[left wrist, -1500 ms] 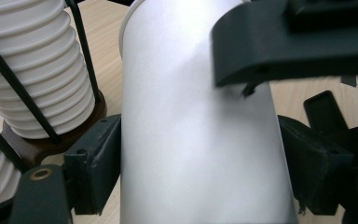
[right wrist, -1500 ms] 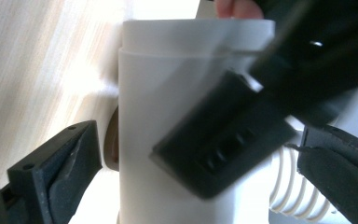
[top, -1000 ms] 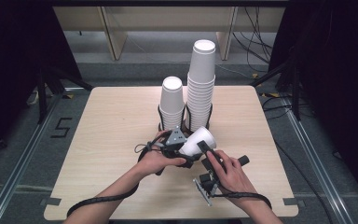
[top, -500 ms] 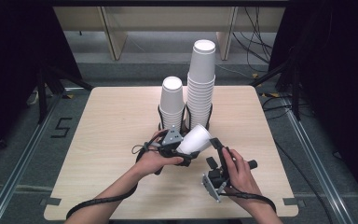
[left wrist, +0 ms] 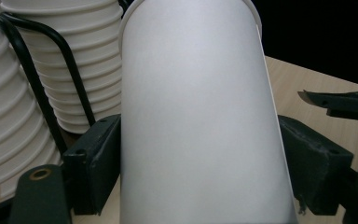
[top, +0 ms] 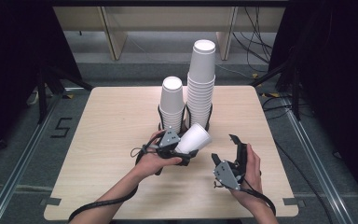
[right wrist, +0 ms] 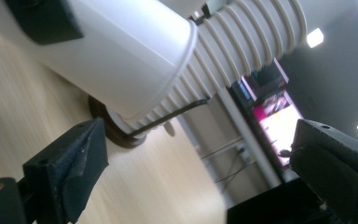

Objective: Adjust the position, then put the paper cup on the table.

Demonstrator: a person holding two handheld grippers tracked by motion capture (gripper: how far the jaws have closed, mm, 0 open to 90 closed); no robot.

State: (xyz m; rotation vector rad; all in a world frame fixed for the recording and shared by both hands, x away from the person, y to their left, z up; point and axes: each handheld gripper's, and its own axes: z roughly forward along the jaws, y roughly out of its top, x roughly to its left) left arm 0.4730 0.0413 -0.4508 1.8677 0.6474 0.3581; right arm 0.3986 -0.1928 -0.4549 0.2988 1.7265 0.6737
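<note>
My left gripper [top: 187,148] is shut on a single white paper cup [top: 194,138], which lies tilted with its mouth toward the upper right. In the left gripper view the cup [left wrist: 196,116] sits between both black pads [left wrist: 95,161]. To its right, my right gripper [top: 223,149] stands open and apart from the cup; its jaws have just been closing with nothing between them. The right gripper view looks past its own gripper [right wrist: 200,163] at the cup [right wrist: 121,51]. A short cup stack [top: 172,102] and a tall cup stack [top: 201,79] stand behind.
Both stacks stand in black wire holders [top: 184,122] at the middle of the light wooden table [top: 98,140]. The right gripper's jaw tip [left wrist: 335,100] appears at the right of the left gripper view. Dark floor and cables surround the table.
My right gripper has drawn away from the cup toward the right and lower edge of the table. The left gripper and its cup have stayed put.
</note>
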